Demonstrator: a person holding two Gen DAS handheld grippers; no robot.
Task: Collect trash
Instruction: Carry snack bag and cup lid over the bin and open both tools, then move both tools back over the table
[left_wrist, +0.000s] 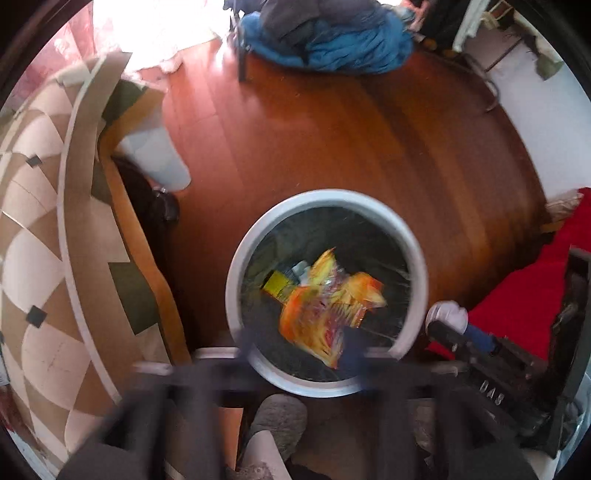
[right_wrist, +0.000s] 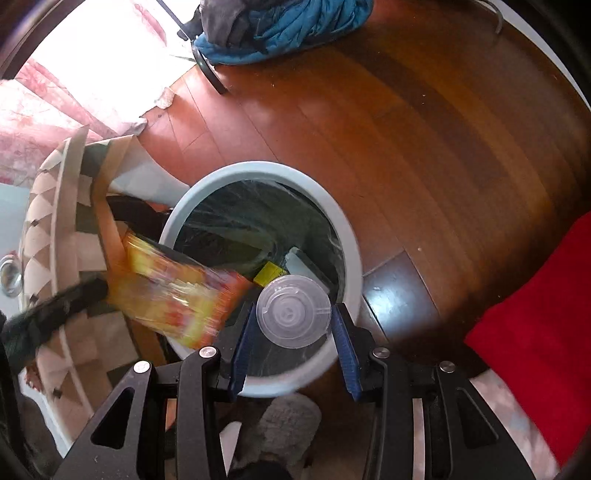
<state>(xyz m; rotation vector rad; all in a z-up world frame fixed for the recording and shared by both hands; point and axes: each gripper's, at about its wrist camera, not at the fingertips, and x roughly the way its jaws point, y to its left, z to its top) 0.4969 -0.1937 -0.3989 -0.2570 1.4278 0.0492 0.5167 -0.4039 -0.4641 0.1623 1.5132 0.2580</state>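
blue-padded right claw (right_wrist: 291, 332) points down over the round pale-grey bin with dark liner (right_wrist: 352, 258), its fingers pinching a clear round plastic lid (right_wrist: 293, 312) just above the near rim. left claw (left_wrist: 299, 354) is motion-blurred over the same bin (left_wrist: 417, 258); cannot tell whether it is spread or pressed. crinkled orange-yellow snack wrapper (left_wrist: 328, 310) blurs over the bin mouth, above a small yellow box (left_wrist: 276, 284) inside. open reddish wood floor (left_wrist: 332, 147) beyond; patterned tabletop edge (left_wrist: 70, 206) left, red cloth (right_wrist: 535, 306) right.
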